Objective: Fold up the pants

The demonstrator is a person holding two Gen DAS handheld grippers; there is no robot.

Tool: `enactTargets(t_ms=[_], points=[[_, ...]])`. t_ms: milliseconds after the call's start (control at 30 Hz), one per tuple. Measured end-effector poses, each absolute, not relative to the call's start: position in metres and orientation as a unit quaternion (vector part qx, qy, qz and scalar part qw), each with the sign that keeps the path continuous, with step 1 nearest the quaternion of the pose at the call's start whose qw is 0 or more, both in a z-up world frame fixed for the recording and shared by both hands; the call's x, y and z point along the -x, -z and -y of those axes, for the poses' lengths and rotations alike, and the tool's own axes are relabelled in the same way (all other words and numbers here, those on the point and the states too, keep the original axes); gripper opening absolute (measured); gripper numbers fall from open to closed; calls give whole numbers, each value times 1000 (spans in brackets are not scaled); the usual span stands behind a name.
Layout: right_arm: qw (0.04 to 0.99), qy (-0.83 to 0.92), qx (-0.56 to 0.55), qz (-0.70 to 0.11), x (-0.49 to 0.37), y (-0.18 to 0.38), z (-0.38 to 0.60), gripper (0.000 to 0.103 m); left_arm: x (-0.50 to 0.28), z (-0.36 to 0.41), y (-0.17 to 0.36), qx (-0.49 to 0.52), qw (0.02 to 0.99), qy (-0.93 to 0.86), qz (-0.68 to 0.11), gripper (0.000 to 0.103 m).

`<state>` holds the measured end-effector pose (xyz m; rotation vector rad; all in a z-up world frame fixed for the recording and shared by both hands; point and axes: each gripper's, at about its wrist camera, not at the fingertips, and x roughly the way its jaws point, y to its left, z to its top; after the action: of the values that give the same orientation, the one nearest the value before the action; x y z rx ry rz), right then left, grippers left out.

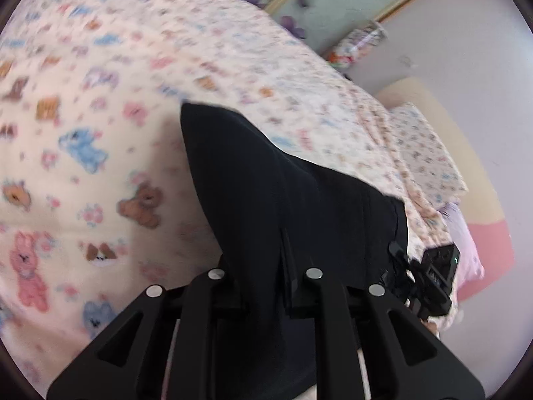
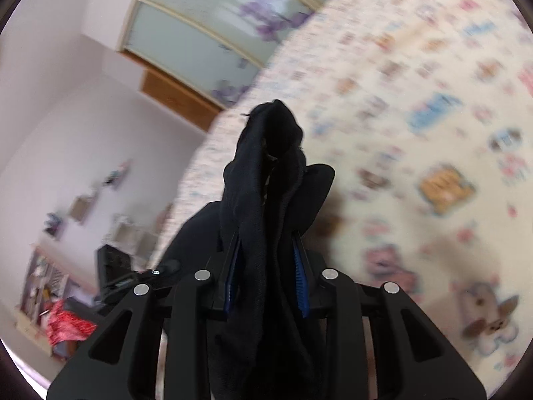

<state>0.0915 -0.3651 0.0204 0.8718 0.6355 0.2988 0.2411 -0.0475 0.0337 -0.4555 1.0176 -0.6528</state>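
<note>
We hold black pants aloft over cartoon-print bedsheet: left gripper clamped on flat edge, right gripper clenched on bunched wad. Risk: wad slips, fold lands crooked.

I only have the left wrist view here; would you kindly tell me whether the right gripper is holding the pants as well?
Observer: Yes, the right gripper is shut on a bunched part of the black pants.
Operator: Thank you. Is the fabric flat there?
Observer: No, it stands up in thick crumpled folds between the blue pads.
Operator: What lies beyond it?
Observer: The animal-print bedsheet, with a wooden door to its left.
</note>
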Motion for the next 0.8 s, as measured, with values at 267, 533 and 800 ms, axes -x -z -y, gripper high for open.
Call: enactTargets(t_ms=[267,533,800], points=[[871,-75,-373,-310,-71,-24,356,57,-236,4,-18,283,813,236,-450,78],[892,-148,-374,-208,3,-71,323,68,-158,11,-92,217,863,308,-336,101],[883,-153,-371,-243,12,-45,295,70,-139,64,-56,176,834,333,-402,101]])
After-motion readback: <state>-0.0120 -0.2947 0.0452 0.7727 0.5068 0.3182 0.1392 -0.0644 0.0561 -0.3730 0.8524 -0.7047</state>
